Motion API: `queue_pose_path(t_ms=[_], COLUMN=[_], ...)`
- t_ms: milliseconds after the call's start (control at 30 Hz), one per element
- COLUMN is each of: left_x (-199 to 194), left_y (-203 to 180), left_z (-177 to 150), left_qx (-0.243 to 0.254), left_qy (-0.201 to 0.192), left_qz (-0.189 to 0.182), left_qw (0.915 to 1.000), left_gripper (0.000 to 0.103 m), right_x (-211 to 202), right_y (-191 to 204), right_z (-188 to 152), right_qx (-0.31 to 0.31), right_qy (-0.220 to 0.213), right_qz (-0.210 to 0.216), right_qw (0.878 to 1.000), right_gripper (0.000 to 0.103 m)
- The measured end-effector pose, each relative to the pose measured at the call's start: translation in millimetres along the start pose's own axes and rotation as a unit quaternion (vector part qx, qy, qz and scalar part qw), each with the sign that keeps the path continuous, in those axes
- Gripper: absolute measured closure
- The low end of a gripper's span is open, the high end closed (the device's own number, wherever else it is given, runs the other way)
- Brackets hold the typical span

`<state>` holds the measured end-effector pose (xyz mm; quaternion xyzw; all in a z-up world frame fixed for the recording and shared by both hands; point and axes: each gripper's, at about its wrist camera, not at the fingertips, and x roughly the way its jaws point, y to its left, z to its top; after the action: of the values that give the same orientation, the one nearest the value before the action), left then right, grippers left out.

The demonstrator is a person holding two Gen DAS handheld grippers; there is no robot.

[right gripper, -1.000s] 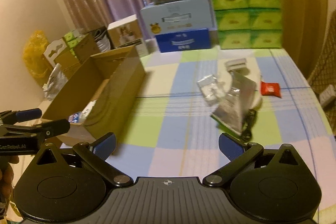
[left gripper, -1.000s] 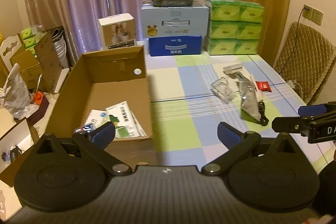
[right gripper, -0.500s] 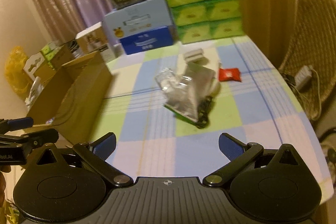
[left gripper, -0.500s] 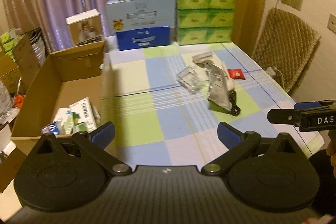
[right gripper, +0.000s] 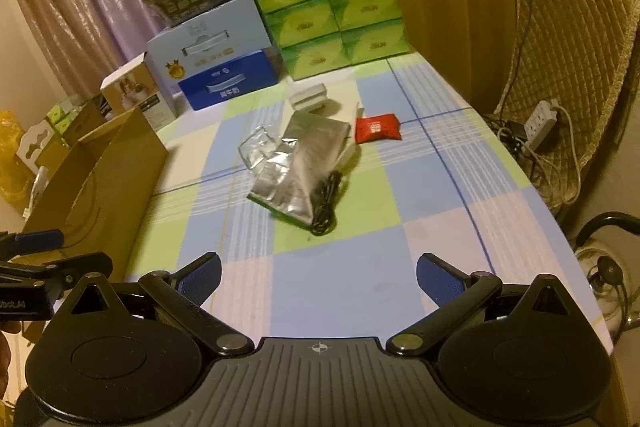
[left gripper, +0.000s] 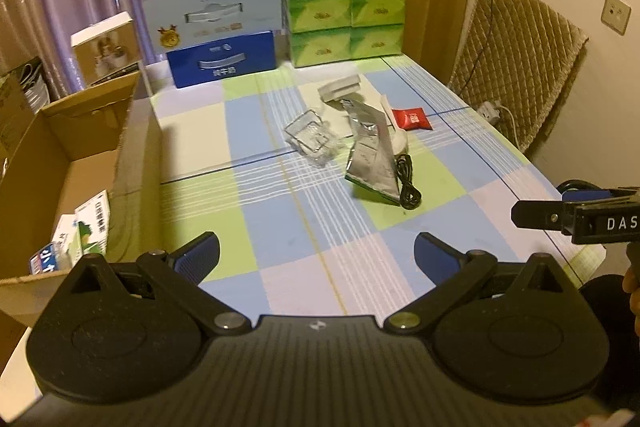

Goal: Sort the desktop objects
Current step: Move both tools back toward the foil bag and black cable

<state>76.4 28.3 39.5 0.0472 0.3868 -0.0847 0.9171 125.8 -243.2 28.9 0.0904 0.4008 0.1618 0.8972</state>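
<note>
At my far left an open cardboard box (left gripper: 80, 131) of plain brown corrugated board stands at the table's left edge, and I count three small printed cartons (left gripper: 76, 239) lying flat on its floor. My left gripper (left gripper: 316, 255) hangs over the near edge of the table (left gripper: 280, 227), its two blue ribbed pads spread wide with nothing between them. The tablecloth is a smooth check of blue, green and pale squares.

In the middle of the table lies the loose pile. Leftmost is one crumpled clear plastic tray (left gripper: 314, 139), glossy and rectangular. Beside it, touching, is one silver foil pouch (left gripper: 372, 159), flat and creased, its long axis running from the far side toward me, the wider green-edged end nearest. One black cable (left gripper: 406, 183), coiled in a narrow loop, lies along the pouch's right edge on the same axis. Behind the pouch sits one small grey-white block (left gripper: 340, 89). Something white (left gripper: 400, 143) peeks out from under the pouch; I cannot tell what it is. Just right of that lies one red sachet (left gripper: 412, 119), soft and pillow-shaped, long axis across the table.

My right gripper (right gripper: 318, 283) is likewise held wide and empty over the near edge.

Along the far edge stand six green wrapped tissue packs (left gripper: 346, 7), two columns of three.
</note>
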Motion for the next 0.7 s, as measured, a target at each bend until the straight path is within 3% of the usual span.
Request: queue_pose_path(t_ms=[500,533,633,700], left_x=[65.0,71.6,88.6,98.6], left_y=[-9.6,-8.9,-5.6,-3.5], left_z=[27.4,29.7,34.7,36.9], left_qx=[0.030,0.032,0.037,0.044], left_qy=[0.020,0.023,0.035,0.039], left_qz=[-0.024,-0.028,-0.035,-0.033], left_qw=[0.9990,0.9988,0.9981,0.9977], left_gripper=[0.002,0.003,0.010,0.010], right_x=[48.1,53.9,72.1,85.2], right_y=[-11.6,-12.2,-14.5,-15.4], right_z=[17.0,18.9,24.7,29.3], right_qx=[-0.009,-0.012,-0.017,-0.018], right_qy=[0.016,0.019,0.028,0.031], right_qz=[-0.008,-0.009,-0.006,-0.006], right_qw=[1.000,1.000,0.999,0.999], right_gripper=[0.002,0.004,0.022,0.027])
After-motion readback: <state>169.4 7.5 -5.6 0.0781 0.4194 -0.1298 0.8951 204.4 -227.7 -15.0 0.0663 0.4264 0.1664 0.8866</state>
